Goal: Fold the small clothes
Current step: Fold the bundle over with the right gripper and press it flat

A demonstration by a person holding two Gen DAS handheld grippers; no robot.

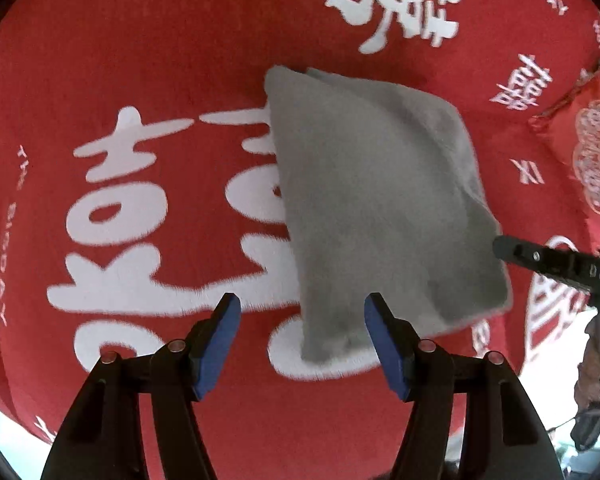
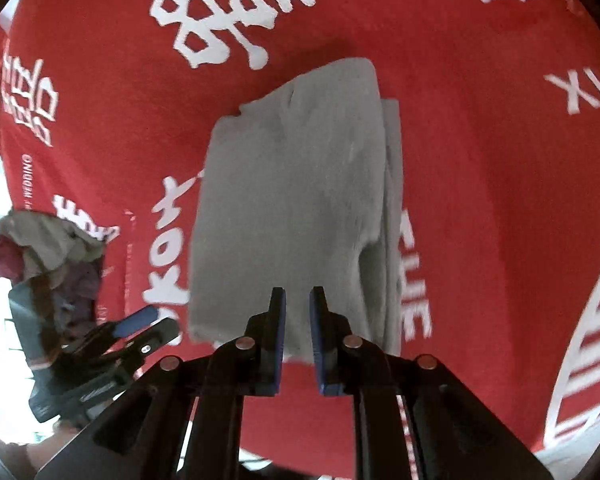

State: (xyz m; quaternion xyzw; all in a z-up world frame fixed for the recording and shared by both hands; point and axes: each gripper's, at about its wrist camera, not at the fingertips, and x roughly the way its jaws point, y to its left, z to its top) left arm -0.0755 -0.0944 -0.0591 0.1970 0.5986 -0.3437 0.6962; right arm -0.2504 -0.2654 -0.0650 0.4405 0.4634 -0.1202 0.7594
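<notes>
A grey folded garment [image 1: 380, 208] lies flat on a red cloth with white characters [image 1: 140, 80]. My left gripper [image 1: 302, 306] is open and empty, just above the garment's near corner. In the right wrist view the same garment [image 2: 292, 200] lies in front of my right gripper [image 2: 297, 300], whose jaws stand a narrow gap apart over the garment's near edge, holding nothing. The right gripper [image 1: 504, 246] shows at the garment's right edge in the left wrist view. The left gripper [image 2: 152, 322] shows at the lower left in the right wrist view.
The red cloth [image 2: 480, 160] covers the whole work surface. A pile of mixed small clothes [image 2: 48, 248] sits at the cloth's left edge in the right wrist view. A red patterned cushion [image 1: 580, 148] lies at the far right in the left wrist view.
</notes>
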